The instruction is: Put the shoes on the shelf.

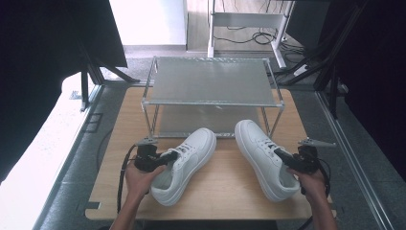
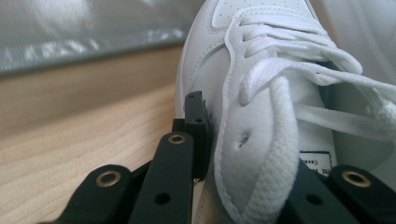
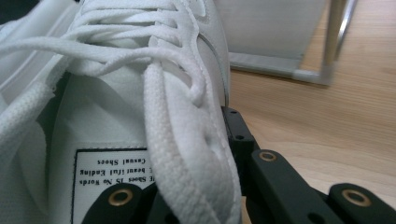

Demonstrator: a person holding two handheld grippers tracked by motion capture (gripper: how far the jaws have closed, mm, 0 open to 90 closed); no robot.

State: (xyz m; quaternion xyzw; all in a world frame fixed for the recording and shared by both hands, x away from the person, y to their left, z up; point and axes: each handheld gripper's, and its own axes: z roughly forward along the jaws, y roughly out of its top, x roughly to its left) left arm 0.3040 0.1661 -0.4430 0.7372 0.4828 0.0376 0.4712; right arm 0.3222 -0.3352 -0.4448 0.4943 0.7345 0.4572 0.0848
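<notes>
Just past each pair of tongs lies a white shoe, toe pointing away toward the rack (image 1: pixel 210 96). The left tongs (image 1: pixel 168 157) pinch the side wall of the left shoe (image 1: pixel 184 165) by its opening, one jaw outside and one inside. The right tongs (image 1: pixel 283 155) pinch the right shoe (image 1: pixel 263 158) the same way. In the left gripper view the outer jaw presses the shoe's (image 2: pixel 261 116) wall near the laces. In the right gripper view the shoe's (image 3: pixel 140 116) padded edge sits squeezed between the black jaws. Each shoe's long side runs from heel near the hand to toe near the rack, and the toes lean toward each other. I think the shoes go onto the rack next. Its low shelf (image 1: pixel 206 122) is straight ahead, open at the front, with thin posts at both sides to miss. The table (image 1: pixel 225 187) around the shoes is bare wood.
</notes>
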